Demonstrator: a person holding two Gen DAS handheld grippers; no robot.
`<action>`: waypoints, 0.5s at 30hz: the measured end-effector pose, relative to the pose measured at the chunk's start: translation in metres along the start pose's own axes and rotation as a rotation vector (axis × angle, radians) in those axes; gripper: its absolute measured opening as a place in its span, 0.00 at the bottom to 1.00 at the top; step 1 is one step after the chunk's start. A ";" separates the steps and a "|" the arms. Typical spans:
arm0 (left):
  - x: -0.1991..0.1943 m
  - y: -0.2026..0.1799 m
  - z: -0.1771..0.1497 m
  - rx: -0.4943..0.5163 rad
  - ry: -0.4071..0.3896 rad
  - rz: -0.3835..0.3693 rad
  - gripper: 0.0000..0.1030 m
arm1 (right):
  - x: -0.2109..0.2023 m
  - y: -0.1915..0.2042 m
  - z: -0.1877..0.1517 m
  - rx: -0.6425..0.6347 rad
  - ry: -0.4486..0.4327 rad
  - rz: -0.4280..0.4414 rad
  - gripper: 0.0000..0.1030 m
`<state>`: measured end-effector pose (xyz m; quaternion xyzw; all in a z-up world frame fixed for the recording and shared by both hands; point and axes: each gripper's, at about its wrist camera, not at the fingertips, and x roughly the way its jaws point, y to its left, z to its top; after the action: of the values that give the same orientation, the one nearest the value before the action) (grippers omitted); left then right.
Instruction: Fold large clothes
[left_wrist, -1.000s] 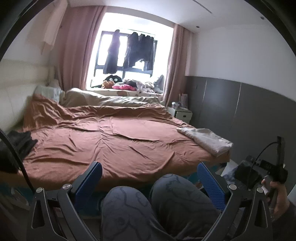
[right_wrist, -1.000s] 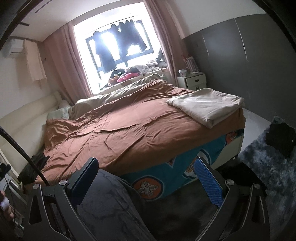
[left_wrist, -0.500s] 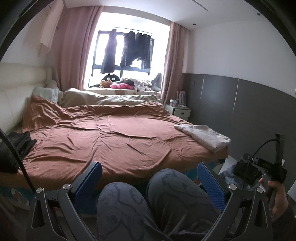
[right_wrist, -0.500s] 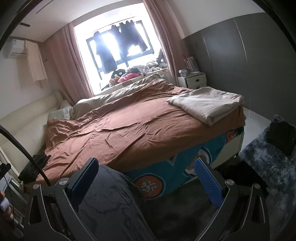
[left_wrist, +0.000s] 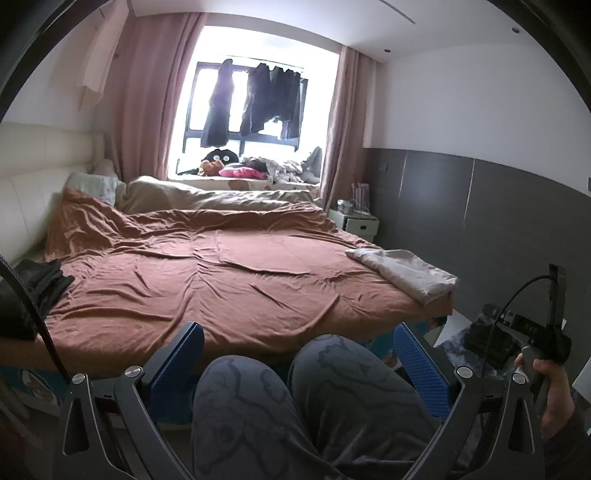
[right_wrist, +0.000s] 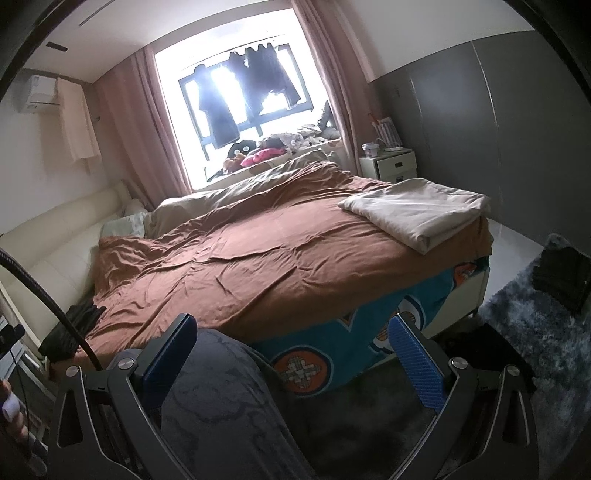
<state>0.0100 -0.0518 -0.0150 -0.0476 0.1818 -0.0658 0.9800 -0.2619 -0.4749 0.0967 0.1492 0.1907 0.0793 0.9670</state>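
While the bed: is faced from its foot, a brown cover (left_wrist: 229, 280) is seen spread over it.
Left gripper (left_wrist: 298, 363): fingers are held wide apart above the person's knees (left_wrist: 314, 398); nothing is gripped.
Right gripper (right_wrist: 291, 352): fingers are likewise spread wide, with nothing between them.
Folded beige cloth (right_wrist: 417, 214): is laid on the bed's right near corner.
Dark garment (left_wrist: 40, 284): is lying at the bed's left edge.
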 end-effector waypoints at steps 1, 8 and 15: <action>0.000 -0.001 0.000 0.002 -0.001 0.002 1.00 | 0.000 0.000 0.000 -0.001 0.001 0.001 1.00; 0.000 -0.001 -0.003 -0.002 -0.021 0.033 1.00 | 0.005 0.004 -0.002 0.002 0.011 -0.001 1.00; 0.005 -0.003 -0.006 -0.014 -0.011 0.043 1.00 | 0.008 0.010 -0.005 -0.006 0.021 0.001 1.00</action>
<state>0.0125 -0.0558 -0.0223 -0.0509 0.1777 -0.0433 0.9818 -0.2577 -0.4631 0.0931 0.1456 0.2005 0.0820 0.9653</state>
